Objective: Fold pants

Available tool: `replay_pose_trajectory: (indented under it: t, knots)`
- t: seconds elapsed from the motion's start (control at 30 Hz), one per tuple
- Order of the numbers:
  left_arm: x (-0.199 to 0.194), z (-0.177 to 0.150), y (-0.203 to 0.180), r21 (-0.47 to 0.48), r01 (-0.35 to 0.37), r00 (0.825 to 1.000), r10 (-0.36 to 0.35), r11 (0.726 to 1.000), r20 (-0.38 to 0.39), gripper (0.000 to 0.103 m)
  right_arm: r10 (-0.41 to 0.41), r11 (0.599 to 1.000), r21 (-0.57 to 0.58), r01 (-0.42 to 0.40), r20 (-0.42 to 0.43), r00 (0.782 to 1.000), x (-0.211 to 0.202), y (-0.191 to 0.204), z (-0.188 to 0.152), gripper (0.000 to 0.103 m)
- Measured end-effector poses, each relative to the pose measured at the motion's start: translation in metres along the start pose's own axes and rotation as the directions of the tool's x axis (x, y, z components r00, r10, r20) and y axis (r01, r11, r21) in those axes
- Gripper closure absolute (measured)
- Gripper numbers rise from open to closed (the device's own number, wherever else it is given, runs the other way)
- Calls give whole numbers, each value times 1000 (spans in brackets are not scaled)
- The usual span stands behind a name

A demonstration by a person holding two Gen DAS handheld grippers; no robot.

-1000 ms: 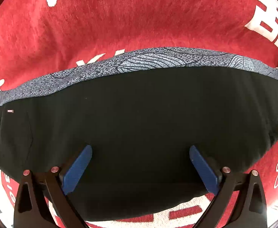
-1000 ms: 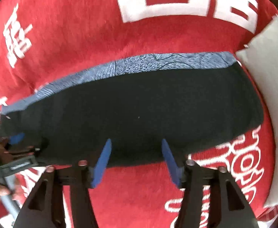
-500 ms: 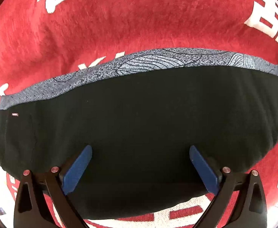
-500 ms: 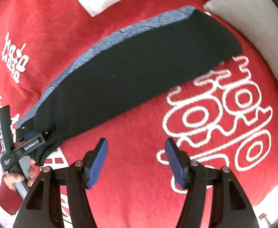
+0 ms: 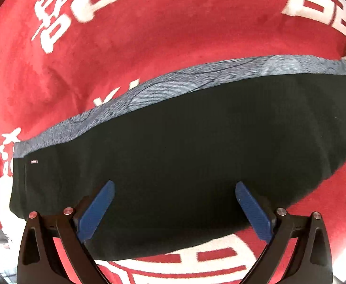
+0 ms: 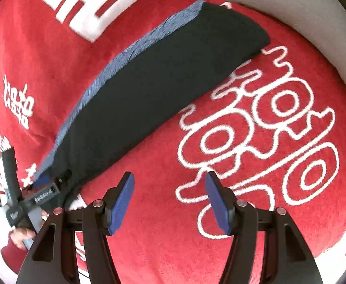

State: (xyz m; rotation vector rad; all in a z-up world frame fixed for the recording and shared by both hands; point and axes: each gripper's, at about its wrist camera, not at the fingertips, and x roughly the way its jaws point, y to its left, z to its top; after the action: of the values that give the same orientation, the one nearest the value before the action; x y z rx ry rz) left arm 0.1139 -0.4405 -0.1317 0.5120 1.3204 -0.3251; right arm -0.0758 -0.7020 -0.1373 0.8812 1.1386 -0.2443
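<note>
The black pants [image 5: 196,146] lie folded into a long flat strip on the red blanket, with a blue-grey patterned band [image 5: 196,80] along the far edge. My left gripper [image 5: 175,206] is open and empty, its blue pads over the near part of the pants. In the right wrist view the pants [image 6: 149,80] run diagonally from lower left to upper right. My right gripper [image 6: 169,201] is open and empty above bare blanket, apart from the pants. The left gripper's body [image 6: 42,194] shows at the pants' lower left end.
A red blanket [image 6: 255,236] with white lettering and looped patterns covers the surface. A white pillow or sheet [image 6: 303,7] lies at the upper right in the right wrist view. A hand in a red sleeve [image 6: 19,239] holds the left gripper.
My right gripper has pulled back and away to the right of the pants, now over bare blanket. My left gripper has stayed over the pants, with the view shifting slightly.
</note>
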Motion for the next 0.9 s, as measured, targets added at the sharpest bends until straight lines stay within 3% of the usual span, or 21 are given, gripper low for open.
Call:
replay_pose_trajectory:
  t: [0.2,0.47,0.7,0.9]
  knots:
    - [-13,9,-27,43,25,1000,-25,999,2,0,117,985,118,-124,65,991,-21,-38,16,37]
    - [-24,20,-61,92,48,999,-49,995,13,0,238,934,245,-258,108,965,-24,-76,20,37]
    - [-23,26,-83,100,65,998,-66,993,5,0,363,859,321,-399,167,916,-21,-101,13,37]
    - [-7,23,-85,78,77,997,-76,994,-17,0,419,764,409,-499,273,866,-14,-126,1,37]
